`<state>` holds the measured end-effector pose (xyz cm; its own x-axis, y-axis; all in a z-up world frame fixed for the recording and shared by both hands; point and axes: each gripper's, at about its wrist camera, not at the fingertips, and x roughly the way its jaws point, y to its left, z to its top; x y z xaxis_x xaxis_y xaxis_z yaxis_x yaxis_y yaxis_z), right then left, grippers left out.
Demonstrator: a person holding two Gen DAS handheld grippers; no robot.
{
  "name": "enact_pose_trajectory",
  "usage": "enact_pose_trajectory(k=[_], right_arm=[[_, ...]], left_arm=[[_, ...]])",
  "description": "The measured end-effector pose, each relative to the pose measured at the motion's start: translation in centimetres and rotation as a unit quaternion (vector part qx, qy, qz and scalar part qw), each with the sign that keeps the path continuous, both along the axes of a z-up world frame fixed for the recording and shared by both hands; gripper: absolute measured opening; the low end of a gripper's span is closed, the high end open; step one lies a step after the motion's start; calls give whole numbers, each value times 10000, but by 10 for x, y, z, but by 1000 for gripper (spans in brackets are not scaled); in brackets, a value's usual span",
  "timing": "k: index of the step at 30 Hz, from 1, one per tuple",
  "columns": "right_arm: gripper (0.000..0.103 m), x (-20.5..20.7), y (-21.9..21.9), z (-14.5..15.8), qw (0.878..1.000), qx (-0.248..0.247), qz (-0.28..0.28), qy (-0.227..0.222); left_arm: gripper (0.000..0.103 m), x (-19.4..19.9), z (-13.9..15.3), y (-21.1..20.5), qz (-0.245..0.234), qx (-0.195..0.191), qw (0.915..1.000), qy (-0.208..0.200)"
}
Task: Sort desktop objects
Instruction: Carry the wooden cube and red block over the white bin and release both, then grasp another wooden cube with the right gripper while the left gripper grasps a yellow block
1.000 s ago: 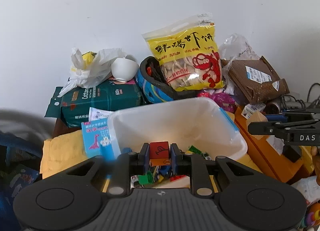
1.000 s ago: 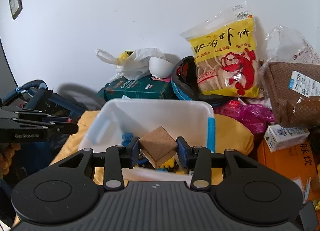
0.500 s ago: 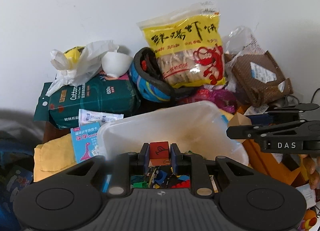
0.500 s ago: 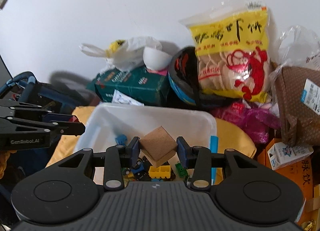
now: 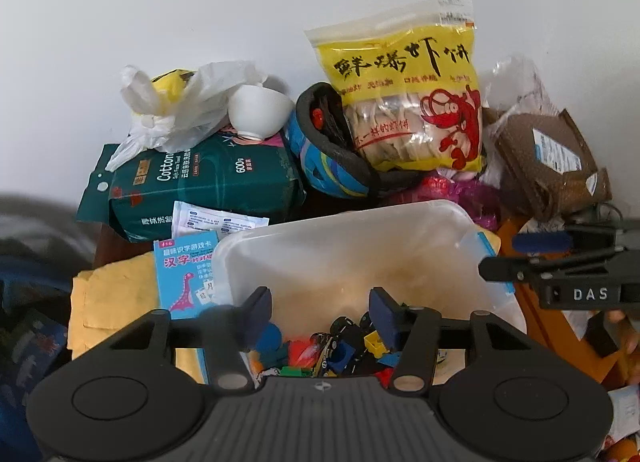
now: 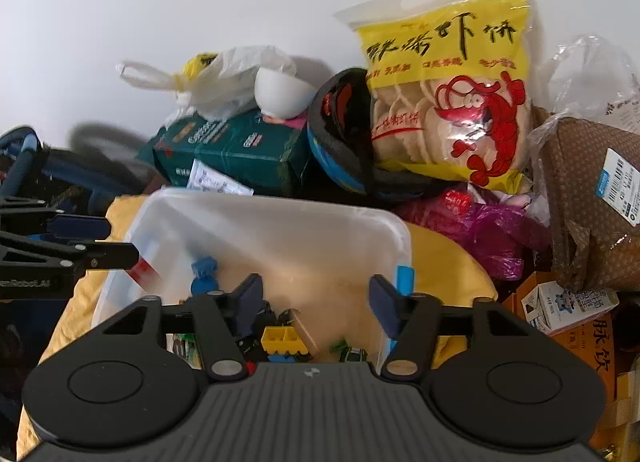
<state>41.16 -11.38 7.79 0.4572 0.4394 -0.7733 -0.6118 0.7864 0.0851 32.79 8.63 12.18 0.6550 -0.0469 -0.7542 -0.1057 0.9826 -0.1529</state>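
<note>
1. Left wrist view: the left gripper (image 5: 318,312) hangs over the translucent bin (image 5: 348,222) with its jaws spread and nothing between them. The small toys (image 5: 344,346) lie in the bin's near end. Lift straight up so the fingers clear the rim. Only this view shows the dinosaur card box (image 5: 186,274), just beside the bin's left wall.

2. Right wrist view: the right gripper (image 6: 314,304) is likewise spread and empty above the bin (image 6: 280,218). A tan block (image 6: 306,332) rests inside, beside a yellow brick (image 6: 282,339). Only this view shows the milk carton (image 6: 568,304), a likely next pick.
</note>
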Motion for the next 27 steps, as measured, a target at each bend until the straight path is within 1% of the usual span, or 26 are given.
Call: enact_pose_trajectory(k=[2,3,5,6,8,9,12,13,15,17,20,23,27], right_arm=[[63,-2,-5,-3,9999,98,-17,66],[63,-6,-9,-5,9999,131,-35,60],[63,-20,-16,-6,9995,292,39,-78],[63,-29,-20,-6,9990,400,105,-145],[63,-54,-30,-11,9973,621,290,-262],[63,-69,-34,-16,9964,669,383,-340],[63,-113,-43,-43,9944,657,671,-494],[63,-126,-44,-56,9942,593,755,-479],[61,-148,-44,-84,9945,437,876,-369],[59,-165,-38,-108,9931,237,1115,-285],[53,-182,-24,-130,9888,50,1458,-308],[53,-187,-8,-140,9848,-5,1697,-373],[48,-186,13,-151,9805,-161,1920,-386]], left_arm=[[58,-10,-2,2,64,130,9999,-73],[58,-16,-1,1,67,208,9995,-207],[58,-41,-2,-3,-148,412,9975,-552],[58,-53,-5,-6,-209,529,9962,-654],[58,-83,-19,-15,-270,715,9936,-833],[58,-100,-30,-19,-291,711,9932,-871],[58,-133,-71,-28,-182,575,9957,-702],[58,-140,-85,-31,-171,547,9966,-589],[57,-152,-115,-39,-220,616,9974,-301],[56,-158,-137,-45,-352,655,9971,-161],[52,-159,-157,-51,-449,718,9964,-27],[52,-157,-164,-54,-608,744,9954,16],[52,-157,-169,-58,-745,780,9942,57]])
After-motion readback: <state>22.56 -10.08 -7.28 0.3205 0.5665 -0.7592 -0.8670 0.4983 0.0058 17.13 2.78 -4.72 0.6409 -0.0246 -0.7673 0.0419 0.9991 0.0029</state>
